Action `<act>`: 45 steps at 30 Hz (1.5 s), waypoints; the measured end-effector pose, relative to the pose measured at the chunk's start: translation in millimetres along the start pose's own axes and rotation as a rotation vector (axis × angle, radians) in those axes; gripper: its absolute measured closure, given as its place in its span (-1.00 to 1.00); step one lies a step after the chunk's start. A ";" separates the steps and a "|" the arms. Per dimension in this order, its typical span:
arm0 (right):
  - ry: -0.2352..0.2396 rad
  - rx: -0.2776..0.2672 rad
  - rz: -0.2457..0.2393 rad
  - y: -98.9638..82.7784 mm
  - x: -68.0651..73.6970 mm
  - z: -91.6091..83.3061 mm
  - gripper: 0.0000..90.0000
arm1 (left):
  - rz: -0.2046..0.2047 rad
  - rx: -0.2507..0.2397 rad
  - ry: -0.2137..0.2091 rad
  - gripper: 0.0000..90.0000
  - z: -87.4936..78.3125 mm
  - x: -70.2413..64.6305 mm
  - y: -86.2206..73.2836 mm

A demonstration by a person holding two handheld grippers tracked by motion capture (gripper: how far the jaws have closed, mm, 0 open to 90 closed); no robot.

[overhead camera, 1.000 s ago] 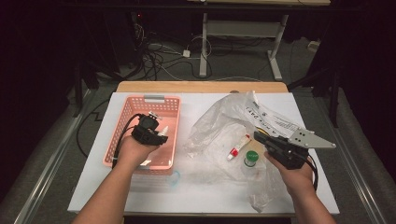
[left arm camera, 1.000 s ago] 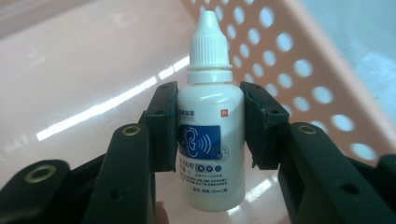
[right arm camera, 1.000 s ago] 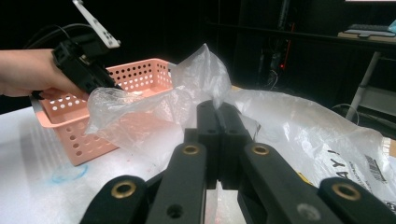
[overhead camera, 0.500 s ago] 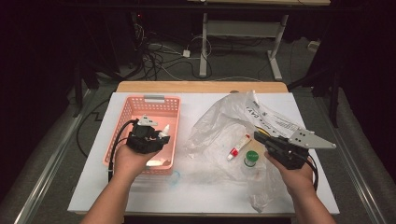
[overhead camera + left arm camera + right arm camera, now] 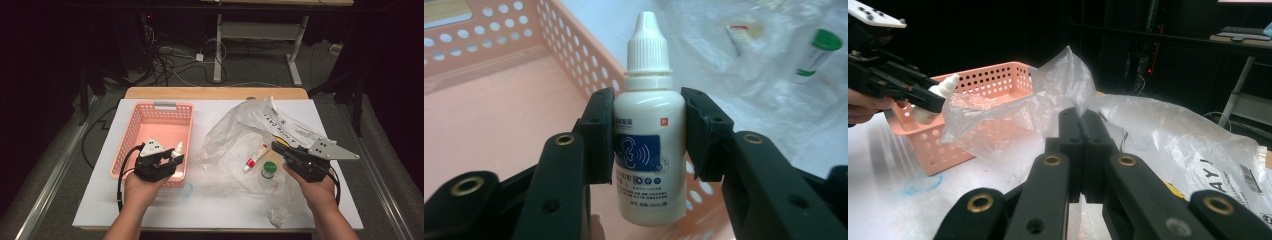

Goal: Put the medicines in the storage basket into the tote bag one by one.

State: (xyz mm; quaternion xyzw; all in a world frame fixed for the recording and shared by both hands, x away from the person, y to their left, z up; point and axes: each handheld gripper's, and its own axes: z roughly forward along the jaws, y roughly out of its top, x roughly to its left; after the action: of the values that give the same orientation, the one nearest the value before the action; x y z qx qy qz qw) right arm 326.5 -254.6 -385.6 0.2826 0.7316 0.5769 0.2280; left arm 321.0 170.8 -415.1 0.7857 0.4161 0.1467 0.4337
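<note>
My left gripper [image 5: 176,159] is shut on a white dropper bottle [image 5: 177,149] with a blue label. It holds the bottle over the near right corner of the pink basket [image 5: 159,105]. In the left gripper view the pads press both sides of the bottle [image 5: 644,125], cap pointing away. My right gripper [image 5: 276,146] is shut on a fold of the clear plastic bag [image 5: 235,130], which rises in a peak above its closed jaws [image 5: 1081,120]. On the bag lie a red-capped tube [image 5: 254,158] and a green-capped vial [image 5: 268,169].
The basket's floor [image 5: 499,115] is bare under the bottle. A printed part of the bag [image 5: 295,131] spreads to the right, toward the table's edge. A faint blue ring mark [image 5: 186,190] sits on the white tabletop near the basket.
The left gripper has carried the bottle across the basket toward its near right corner and turned it to the right. The right gripper and the bag have stayed put.
</note>
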 end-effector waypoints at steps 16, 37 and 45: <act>0.004 0.002 -0.005 -0.3 0.6 0.3 1.00 | 0.015 -0.068 -0.108 0.29 -6.9 -25.8 1.4; 0.007 0.004 0.001 -0.3 2.2 1.5 1.00 | 0.096 -0.062 -0.218 0.29 19.1 -72.5 4.8; 0.008 0.014 0.001 -2.3 1.8 3.9 1.00 | 0.150 -0.022 -0.248 0.29 44.1 -96.1 11.3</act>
State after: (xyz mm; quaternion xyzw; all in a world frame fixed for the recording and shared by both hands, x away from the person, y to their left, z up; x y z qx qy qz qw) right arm 327.4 -251.0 -388.7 0.2823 0.7365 0.5729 0.2228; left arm 294.4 67.9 -419.2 0.8219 0.2978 0.0850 0.4781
